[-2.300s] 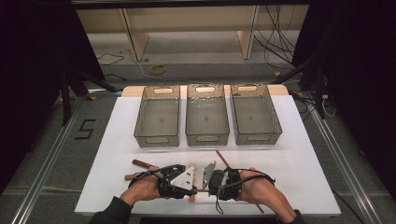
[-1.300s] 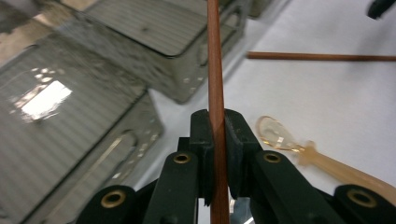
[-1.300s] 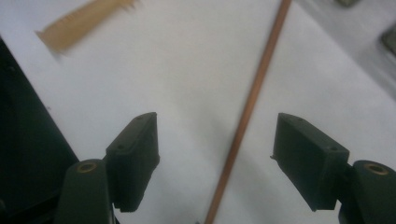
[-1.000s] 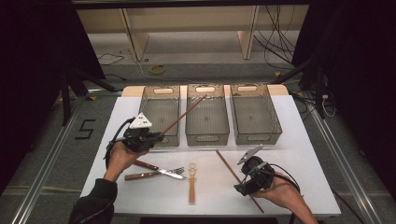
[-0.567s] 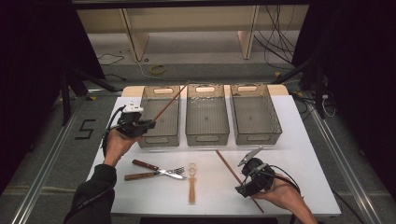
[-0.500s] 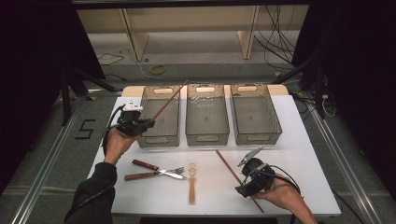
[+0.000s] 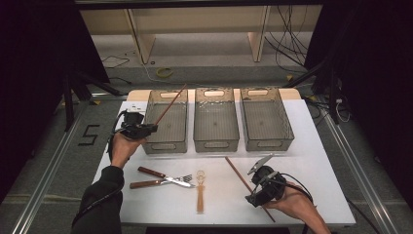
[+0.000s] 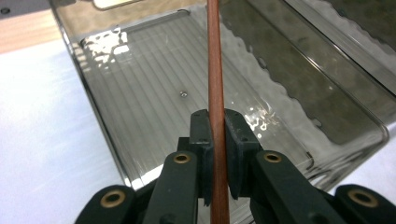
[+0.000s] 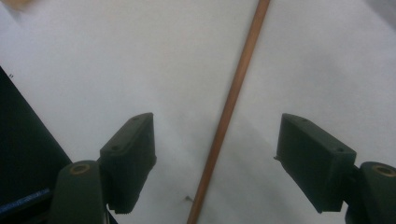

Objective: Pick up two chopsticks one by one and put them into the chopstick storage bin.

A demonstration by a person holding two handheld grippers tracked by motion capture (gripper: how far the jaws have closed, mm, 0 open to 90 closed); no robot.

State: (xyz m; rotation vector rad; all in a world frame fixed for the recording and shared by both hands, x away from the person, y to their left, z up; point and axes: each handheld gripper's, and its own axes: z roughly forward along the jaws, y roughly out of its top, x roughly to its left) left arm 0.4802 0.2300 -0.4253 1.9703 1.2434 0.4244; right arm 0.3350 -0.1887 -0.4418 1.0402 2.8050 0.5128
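My left gripper (image 7: 146, 128) (image 8: 217, 135) is shut on a long reddish-brown chopstick (image 7: 169, 105) (image 8: 215, 60), which slants up and over the left clear bin (image 7: 167, 123) (image 8: 154, 84). At the front right my right gripper (image 7: 254, 191) (image 9: 215, 158) stands open above the white table. A second chopstick (image 7: 239, 176) (image 9: 233, 100) lies flat on the table between its wide-apart jaws, touching neither pad.
Two more clear bins, middle (image 7: 215, 122) and right (image 7: 265, 122), stand in a row with the left one. Two brown-handled forks (image 7: 163, 179) and a wooden spoon (image 7: 200, 191) lie at the table's front middle. The white table (image 7: 316, 161) ends close behind my right hand.
My left hand has carried the chopstick from the front middle to the left bin's near left corner and lowered it slightly. The right gripper has stayed over the second chopstick.
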